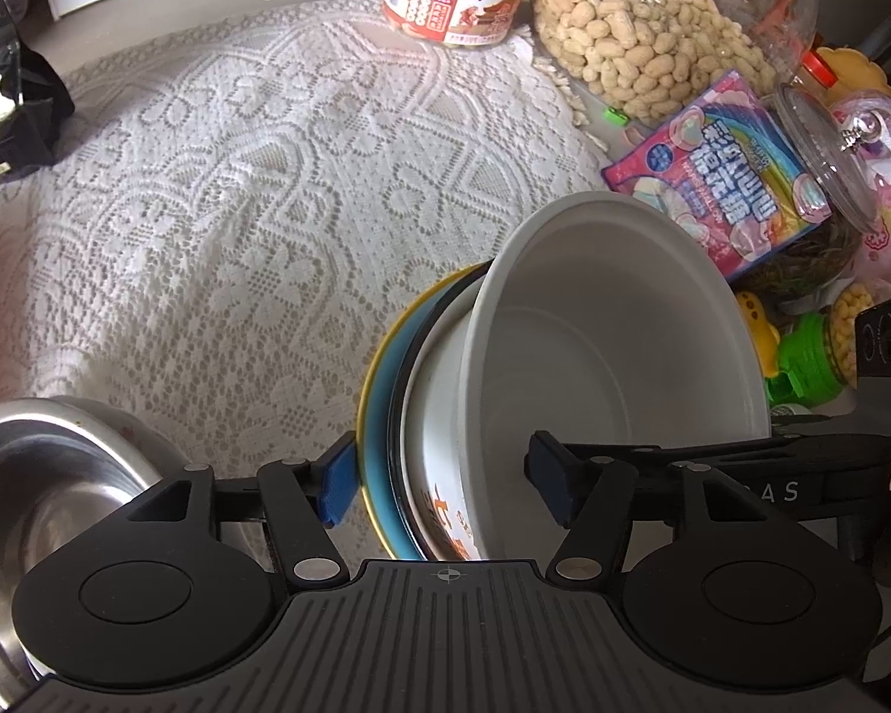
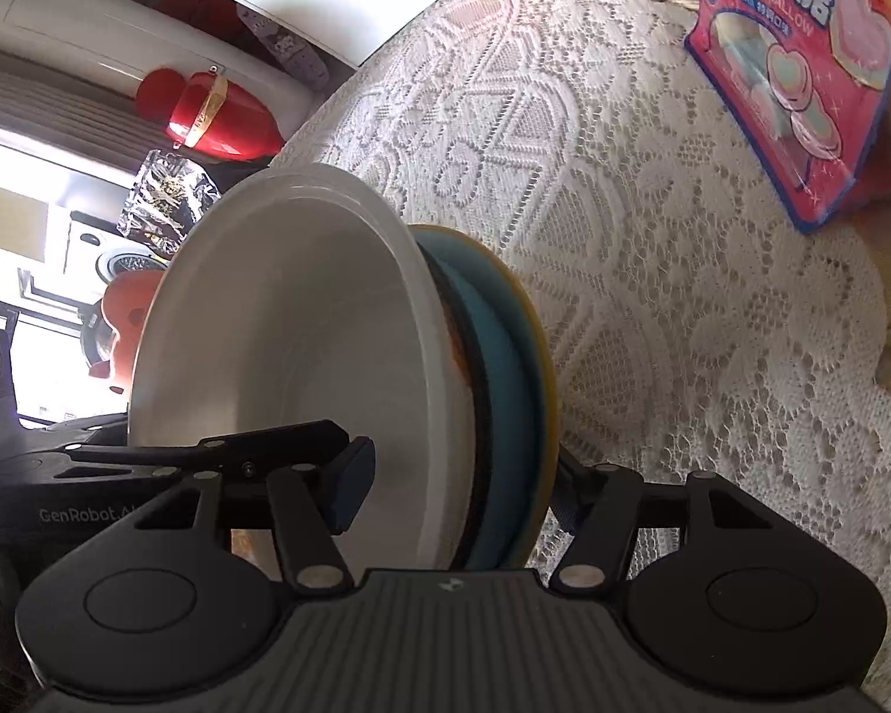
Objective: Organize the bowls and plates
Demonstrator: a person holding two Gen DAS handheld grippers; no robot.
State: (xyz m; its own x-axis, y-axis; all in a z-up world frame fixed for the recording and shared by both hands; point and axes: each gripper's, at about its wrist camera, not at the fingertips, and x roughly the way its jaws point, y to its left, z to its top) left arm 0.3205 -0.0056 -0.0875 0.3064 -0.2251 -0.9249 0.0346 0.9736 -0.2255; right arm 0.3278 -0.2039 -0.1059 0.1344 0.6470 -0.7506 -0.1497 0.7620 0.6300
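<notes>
A nested stack is held between both grippers above the lace tablecloth: a white bowl (image 1: 612, 344) on top, inside a white bowl with orange print (image 1: 439, 505), a black-rimmed dish and a blue plate with yellow edge (image 1: 380, 416). My left gripper (image 1: 442, 484) is shut on the stack's rim, one blue pad outside the plate, one inside the white bowl. My right gripper (image 2: 457, 493) is shut on the opposite rim of the white bowl (image 2: 279, 344) and blue plate (image 2: 505, 356). A steel bowl (image 1: 47, 475) sits at lower left.
Peanut jars (image 1: 623, 41), a pink marshmallow bag (image 1: 736, 178) and snack containers (image 1: 814, 344) crowd the right side of the table. The lace tablecloth (image 1: 255, 190) spreads to the left. A black box (image 1: 6, 119) sits far left.
</notes>
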